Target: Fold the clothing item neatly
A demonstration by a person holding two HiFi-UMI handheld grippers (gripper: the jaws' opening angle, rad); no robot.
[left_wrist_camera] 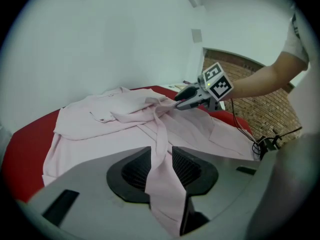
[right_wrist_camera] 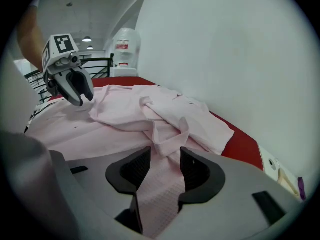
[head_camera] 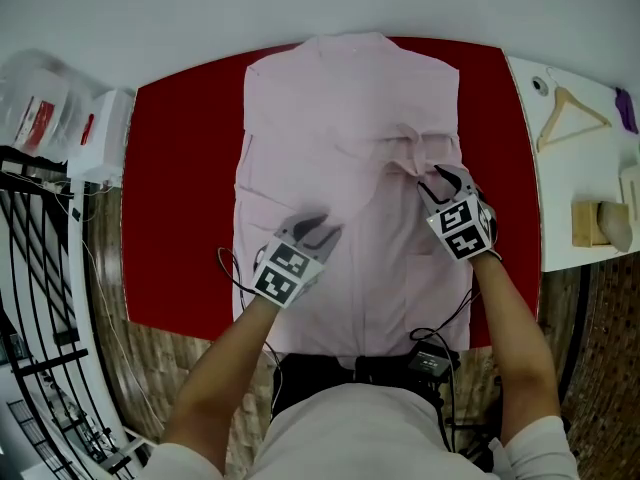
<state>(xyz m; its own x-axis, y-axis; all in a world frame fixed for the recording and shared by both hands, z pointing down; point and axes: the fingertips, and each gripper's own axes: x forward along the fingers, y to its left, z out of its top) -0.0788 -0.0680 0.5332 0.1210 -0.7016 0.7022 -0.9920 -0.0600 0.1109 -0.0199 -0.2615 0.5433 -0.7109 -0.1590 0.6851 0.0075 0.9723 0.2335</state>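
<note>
We see the pink shirt (head_camera: 350,118) spread flat on the red tabletop (head_camera: 180,188), its sleeves folded in and a bunched ridge right of centre. Our left gripper (head_camera: 322,226) sits over the shirt's lower middle. Its jaws are parted, and a strip of the cloth runs loose between them. Our right gripper (head_camera: 442,178) sits at the bunched ridge near the shirt's right edge, jaws likewise apart, with cloth lying between them unpinched.
</note>
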